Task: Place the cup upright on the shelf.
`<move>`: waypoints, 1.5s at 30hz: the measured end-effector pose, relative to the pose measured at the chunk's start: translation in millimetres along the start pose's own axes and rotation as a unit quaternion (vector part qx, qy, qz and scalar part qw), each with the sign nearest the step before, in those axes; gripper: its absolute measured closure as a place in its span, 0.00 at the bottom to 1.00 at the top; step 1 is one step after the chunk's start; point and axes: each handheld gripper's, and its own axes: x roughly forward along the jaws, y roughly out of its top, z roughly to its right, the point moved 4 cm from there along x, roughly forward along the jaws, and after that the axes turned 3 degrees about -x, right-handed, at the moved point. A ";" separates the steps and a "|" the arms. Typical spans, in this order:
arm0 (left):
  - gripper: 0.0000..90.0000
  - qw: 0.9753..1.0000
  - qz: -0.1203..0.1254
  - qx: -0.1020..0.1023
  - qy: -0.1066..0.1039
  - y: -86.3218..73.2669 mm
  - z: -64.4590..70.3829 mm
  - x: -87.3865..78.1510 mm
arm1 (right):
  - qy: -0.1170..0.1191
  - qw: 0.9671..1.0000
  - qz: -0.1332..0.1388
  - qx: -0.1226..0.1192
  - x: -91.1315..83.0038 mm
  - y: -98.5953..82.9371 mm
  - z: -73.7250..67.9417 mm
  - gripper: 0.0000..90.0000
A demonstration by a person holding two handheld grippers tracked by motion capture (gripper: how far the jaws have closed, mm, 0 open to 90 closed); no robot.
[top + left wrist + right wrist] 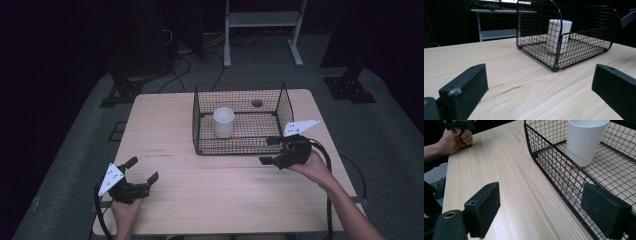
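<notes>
White cup (pixel 223 122) stands upright inside wire basket (pixel 285 107) at surface's 12 o'clock. Right gripper (pixel 270 150) (jaws wide, empty) at basket's 5 o'clock corner; left gripper (pixel 142 171), jaws wide, empty, at 8 o'clock.

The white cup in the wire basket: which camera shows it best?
The right gripper view: the white cup is close, large and unobstructed above the low basket wall, though its rim is cropped. The left gripper view shows it whole but behind mesh. The high view shows it small, with its open top.
</notes>
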 end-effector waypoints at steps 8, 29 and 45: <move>0.00 1.000 0.000 0.000 0.000 0.0 -0.1 0.1 | 0.001 1.000 0.003 0.007 -3.0 -8.3 -1.0 0.17; 0.00 1.000 -0.001 0.001 0.002 0.0 0.0 -0.1 | -0.011 1.000 0.018 0.022 -18.9 -28.6 -3.0 0.17; 0.00 1.000 -0.001 0.000 0.001 -0.1 0.1 -0.1 | -0.019 0.999 0.031 0.034 -30.1 -48.0 -7.8 0.17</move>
